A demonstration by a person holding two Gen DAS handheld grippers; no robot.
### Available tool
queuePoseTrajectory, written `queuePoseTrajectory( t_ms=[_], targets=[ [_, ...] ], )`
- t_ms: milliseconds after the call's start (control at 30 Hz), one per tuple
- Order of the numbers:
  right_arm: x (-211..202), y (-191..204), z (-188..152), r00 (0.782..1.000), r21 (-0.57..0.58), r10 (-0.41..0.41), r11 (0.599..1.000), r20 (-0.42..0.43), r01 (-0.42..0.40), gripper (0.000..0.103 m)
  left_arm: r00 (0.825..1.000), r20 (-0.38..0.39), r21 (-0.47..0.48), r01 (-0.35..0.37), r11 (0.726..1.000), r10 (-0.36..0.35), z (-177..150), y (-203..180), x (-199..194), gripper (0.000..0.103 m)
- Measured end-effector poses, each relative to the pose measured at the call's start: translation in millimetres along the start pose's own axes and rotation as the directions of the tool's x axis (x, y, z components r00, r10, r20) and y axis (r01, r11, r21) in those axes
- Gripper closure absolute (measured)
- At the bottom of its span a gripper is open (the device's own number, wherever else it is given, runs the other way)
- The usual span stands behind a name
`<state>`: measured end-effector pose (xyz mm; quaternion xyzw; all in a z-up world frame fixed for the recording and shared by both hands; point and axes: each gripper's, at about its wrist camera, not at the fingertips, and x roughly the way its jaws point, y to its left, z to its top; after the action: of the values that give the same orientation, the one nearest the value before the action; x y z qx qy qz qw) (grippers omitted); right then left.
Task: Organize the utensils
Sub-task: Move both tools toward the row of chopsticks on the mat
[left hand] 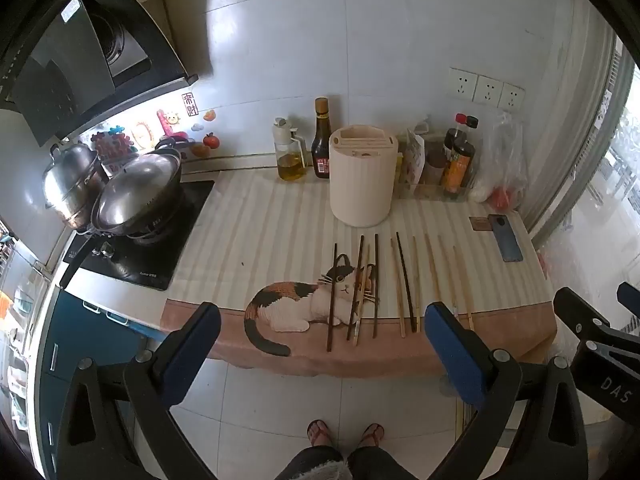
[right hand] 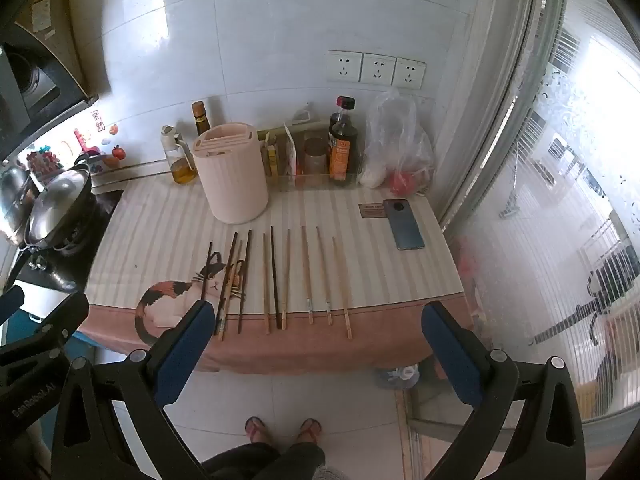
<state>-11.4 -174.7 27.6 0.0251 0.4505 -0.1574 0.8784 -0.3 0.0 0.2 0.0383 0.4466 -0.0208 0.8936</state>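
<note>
Both the left gripper (left hand: 322, 344) and right gripper (right hand: 316, 340) are hanging wide open, holding nothing, before the counter's near edge. Beyond the jaws, chopsticks (right hand: 274, 278) are lying in a row on the cat-print mat (right hand: 160, 216). Farther back, the cream utensil holder (right hand: 232, 176) is standing upright; its contents cannot be made out.

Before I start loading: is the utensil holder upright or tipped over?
Upright. The utensil holder stands on its base on the striped cloth, slotted top facing up.

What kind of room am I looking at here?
A home kitchen, most likely: a lidded wok sits on a gas stove under a range hood, with oil and sauce bottles lined up along the tiled wall.
</note>
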Motion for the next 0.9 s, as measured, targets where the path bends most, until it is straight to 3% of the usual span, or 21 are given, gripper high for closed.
queuePoseTrajectory(
  t_ms=[900],
  targets=[
    [-0.3,1.9,2.8,1.000,0.009,0.003,1.000,-0.001,-0.003,0.000,1.000,-0.015,0.004,0.010,1.000,-0.009,-1.8,-7.5,6.7,0.000]
  ],
)
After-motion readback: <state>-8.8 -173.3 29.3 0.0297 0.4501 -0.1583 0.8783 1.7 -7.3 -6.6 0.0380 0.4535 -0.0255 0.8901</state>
